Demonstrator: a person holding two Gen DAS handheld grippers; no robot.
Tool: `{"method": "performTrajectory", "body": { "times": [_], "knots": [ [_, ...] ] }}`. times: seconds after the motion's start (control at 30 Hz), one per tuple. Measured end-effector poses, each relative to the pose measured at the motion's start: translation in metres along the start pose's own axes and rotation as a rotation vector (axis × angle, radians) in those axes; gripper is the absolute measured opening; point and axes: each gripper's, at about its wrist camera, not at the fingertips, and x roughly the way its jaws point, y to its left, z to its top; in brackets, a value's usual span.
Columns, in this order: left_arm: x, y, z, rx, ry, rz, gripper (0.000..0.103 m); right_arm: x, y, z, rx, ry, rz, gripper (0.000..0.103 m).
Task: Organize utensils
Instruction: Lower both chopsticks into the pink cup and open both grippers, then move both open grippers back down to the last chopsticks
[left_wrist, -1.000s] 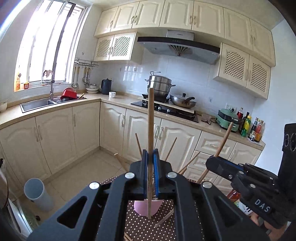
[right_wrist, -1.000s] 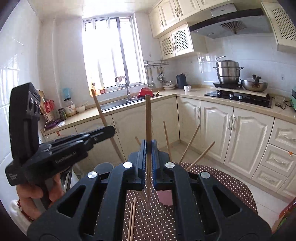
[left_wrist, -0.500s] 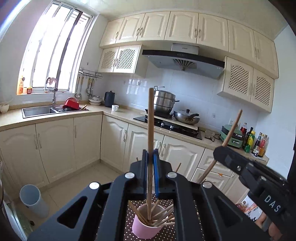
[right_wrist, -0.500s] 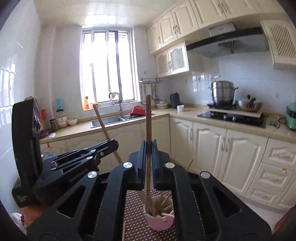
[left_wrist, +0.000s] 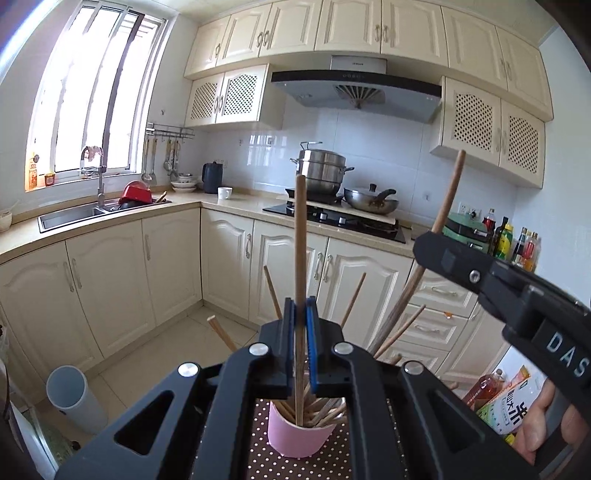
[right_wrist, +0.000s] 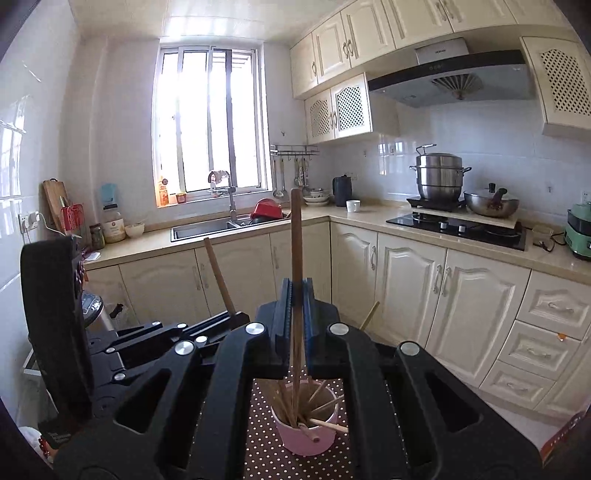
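Each hand-held gripper, left and right, is closed on one upright chopstick, its lower end inside the pink cup just below. Lower straight, then release gently; I judge tilting may disturb the other sticks.

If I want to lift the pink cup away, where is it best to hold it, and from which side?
Probably the pink cup by its lower outer wall, approached level from the side. Chopsticks fan out over its rim, so a grip from above would likely strike them.
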Motion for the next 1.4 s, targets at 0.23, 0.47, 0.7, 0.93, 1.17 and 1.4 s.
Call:
{"method": "performTrajectory", "body": {
  "times": [0.23, 0.47, 0.7, 0.93, 1.17, 1.4],
  "knots": [
    [0.015, 0.003, -0.016, 0.017, 0.097, -0.01, 0.007, 0.006, 0.001, -0.009, -0.008, 0.037, 0.003, 0.006],
    [0.01, 0.012, -0.021, -0.006, 0.11, -0.007, 0.037, 0.014, 0.005, -0.019, -0.012, 0.079, 0.007, 0.006],
    [-0.009, 0.019, -0.022, -0.004, 0.078, 0.02, 0.038, 0.016, 0.008, -0.026, -0.015, 0.106, 0.007, 0.006],
    [-0.024, 0.021, -0.024, 0.04, 0.058, 0.091, 0.046, 0.019, 0.013, -0.036, -0.039, 0.123, -0.009, 0.006],
    [-0.032, 0.029, -0.027, 0.04, 0.07, 0.117, 0.047, 0.018, 0.023, -0.036, -0.08, 0.124, -0.026, 0.006],
    [-0.043, 0.034, -0.025, 0.037, 0.065, 0.13, 0.051, 0.016, 0.021, -0.036, -0.053, 0.135, -0.021, 0.007]
  ]
}}
